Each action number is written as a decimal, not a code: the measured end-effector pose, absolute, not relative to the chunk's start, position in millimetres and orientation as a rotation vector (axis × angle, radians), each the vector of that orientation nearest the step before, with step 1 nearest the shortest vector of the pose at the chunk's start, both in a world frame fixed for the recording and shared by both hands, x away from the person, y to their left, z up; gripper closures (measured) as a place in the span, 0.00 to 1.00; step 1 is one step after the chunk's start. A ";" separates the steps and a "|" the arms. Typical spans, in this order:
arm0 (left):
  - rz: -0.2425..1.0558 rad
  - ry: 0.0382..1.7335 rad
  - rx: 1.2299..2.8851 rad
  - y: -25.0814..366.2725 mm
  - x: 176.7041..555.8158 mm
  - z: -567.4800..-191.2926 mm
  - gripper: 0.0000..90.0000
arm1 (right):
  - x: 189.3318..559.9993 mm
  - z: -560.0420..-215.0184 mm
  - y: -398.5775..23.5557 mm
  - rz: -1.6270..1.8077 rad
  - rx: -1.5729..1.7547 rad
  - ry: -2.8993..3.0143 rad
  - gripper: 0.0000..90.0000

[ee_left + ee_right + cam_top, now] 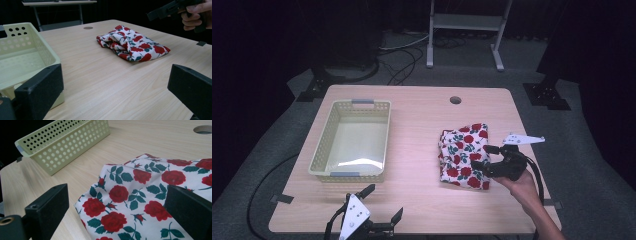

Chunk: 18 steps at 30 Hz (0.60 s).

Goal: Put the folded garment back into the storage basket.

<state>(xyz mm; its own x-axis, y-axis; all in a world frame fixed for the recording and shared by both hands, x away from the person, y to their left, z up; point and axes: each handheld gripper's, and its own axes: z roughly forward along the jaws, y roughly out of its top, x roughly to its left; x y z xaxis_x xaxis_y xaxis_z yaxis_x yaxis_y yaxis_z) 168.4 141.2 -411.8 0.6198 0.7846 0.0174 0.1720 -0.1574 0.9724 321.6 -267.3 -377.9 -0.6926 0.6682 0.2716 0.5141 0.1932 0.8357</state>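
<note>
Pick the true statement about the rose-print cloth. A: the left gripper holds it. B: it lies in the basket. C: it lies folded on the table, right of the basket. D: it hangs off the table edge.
C: the rose-print cloth lies folded on the table, apart from the basket, with the right gripper open at its edge.

We see a matt, light wood-grain table (pixel 422 195), a soft rose-print cloth (pixel 463 155) near its right edge, a perforated pale-green plastic basket (pixel 324 145) near its left edge, and matt black jaws.
</note>
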 end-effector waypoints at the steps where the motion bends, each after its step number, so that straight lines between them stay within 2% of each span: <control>1: 0.652 0.796 1.675 141.2 168.5 -411.7 0.00 | 323.4 -377.5 -266.5 1.517 1.155 2.307 0.05; 18: 0.650 0.800 1.671 142.0 169.0 -411.6 0.00 | 347.5 -380.0 -255.6 1.426 1.230 2.361 0.06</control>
<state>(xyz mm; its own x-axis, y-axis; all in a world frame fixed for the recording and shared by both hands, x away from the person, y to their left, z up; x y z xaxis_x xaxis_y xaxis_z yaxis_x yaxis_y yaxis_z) 169.0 142.0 -411.6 0.6192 0.7851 0.0133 0.1735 -0.1533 0.9728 347.5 -255.6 -380.0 -0.6622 0.6916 0.2884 0.5773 0.2256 0.7847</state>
